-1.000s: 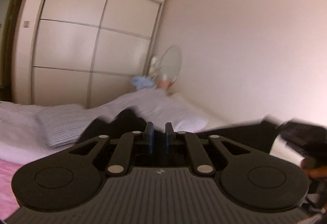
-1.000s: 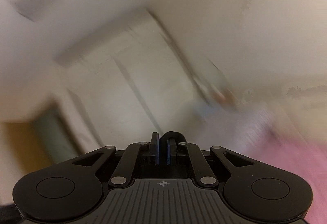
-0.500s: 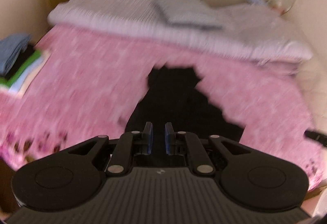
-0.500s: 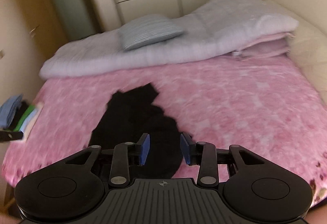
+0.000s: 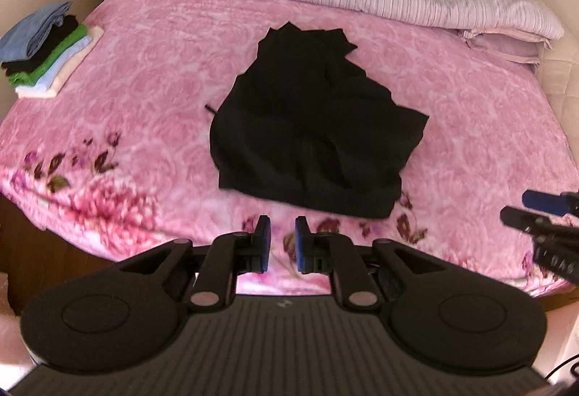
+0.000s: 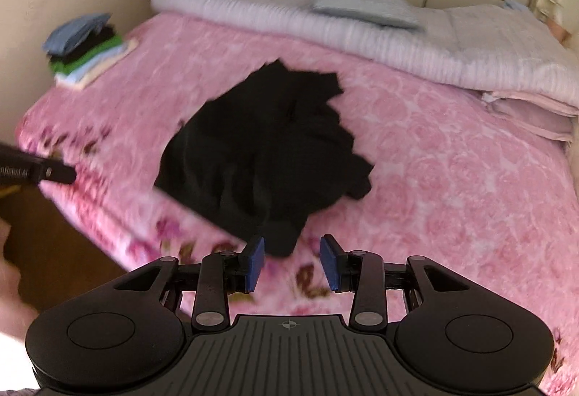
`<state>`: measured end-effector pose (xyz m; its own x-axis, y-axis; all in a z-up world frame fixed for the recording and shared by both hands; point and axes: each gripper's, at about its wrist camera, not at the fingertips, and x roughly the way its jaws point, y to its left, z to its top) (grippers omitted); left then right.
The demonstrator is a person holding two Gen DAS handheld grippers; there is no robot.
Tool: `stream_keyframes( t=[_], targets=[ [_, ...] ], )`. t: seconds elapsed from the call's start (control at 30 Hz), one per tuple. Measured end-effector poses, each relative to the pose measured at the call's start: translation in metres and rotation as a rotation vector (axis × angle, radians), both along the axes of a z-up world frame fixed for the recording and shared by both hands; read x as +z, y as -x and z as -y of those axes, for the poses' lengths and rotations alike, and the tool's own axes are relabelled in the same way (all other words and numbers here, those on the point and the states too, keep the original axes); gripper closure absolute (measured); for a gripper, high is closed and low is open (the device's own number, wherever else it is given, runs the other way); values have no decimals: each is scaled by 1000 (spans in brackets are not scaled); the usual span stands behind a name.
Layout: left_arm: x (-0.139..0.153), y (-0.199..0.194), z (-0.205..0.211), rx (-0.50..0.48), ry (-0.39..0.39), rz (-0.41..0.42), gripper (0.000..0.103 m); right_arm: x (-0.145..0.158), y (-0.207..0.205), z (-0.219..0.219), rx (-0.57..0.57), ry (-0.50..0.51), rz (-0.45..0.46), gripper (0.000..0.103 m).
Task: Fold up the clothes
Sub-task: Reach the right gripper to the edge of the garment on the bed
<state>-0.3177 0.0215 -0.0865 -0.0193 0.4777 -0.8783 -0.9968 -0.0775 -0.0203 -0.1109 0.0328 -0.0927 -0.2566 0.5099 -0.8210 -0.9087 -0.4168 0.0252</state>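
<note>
while both tongs (image 5: 281,239) hover empty, black garment (image 5: 311,128) lies ahead.

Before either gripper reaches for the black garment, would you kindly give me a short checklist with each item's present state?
1. Black garment lies free on the pink blanket: ok.
2. Garment spread flat for folding: not ok, rumpled.
3. Left gripper empty, its jaws just opening, slightly apart: ok.
4. Right gripper empty, open wider: ok.
5. Folded stack apart from garment: ok.
6. Which garment edge is hem or collar: cannot tell.
</note>
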Motion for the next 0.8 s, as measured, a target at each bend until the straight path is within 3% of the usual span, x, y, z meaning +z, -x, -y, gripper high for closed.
stream_keyframes(
  t=[0.4, 0.8],
  targets=[
    [4, -21, 50, 28, -9, -32, 91, -6, -10, 49, 76, -15, 13, 65],
    [3, -5, 44, 43, -17, -34, 89, 3, 6, 40, 81, -35, 24, 65]
  ],
)
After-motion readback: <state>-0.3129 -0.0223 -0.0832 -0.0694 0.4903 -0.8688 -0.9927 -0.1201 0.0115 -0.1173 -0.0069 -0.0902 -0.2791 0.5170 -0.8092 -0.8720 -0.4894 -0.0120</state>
